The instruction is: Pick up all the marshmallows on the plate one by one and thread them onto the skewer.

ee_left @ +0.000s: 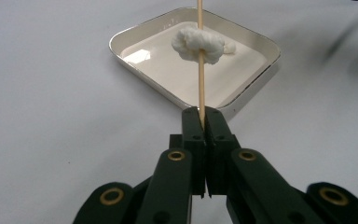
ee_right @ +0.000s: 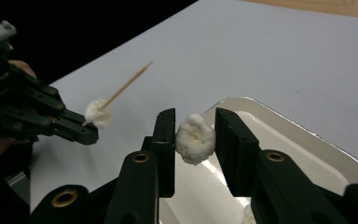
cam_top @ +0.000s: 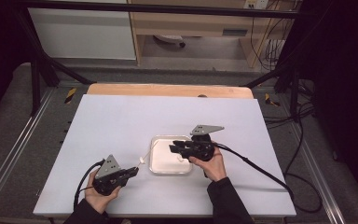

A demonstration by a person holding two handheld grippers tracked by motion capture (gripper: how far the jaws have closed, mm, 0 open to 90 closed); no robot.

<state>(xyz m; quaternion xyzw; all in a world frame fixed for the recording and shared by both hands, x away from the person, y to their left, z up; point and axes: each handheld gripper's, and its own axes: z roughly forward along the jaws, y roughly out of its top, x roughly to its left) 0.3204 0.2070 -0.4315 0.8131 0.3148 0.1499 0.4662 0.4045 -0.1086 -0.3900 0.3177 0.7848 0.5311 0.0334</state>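
Right now my left tongs (ee_left: 204, 122) are pinching together on a wooden skewer (ee_left: 200, 70) that is already carrying one white puff (ee_left: 198, 44), pointing toward two o'clock across the table (cam_top: 121, 121). My right tongs (ee_right: 195, 135) are clamping a second puff (ee_right: 195, 138) over the white tray (cam_top: 154, 154), which is sitting at table centre. I am judging the risks: squeezing harder could be crushing that soft puff, a loose grip could be dropping it, and misaligning it could be snapping the skewer. No writing or brand is showing anywhere.
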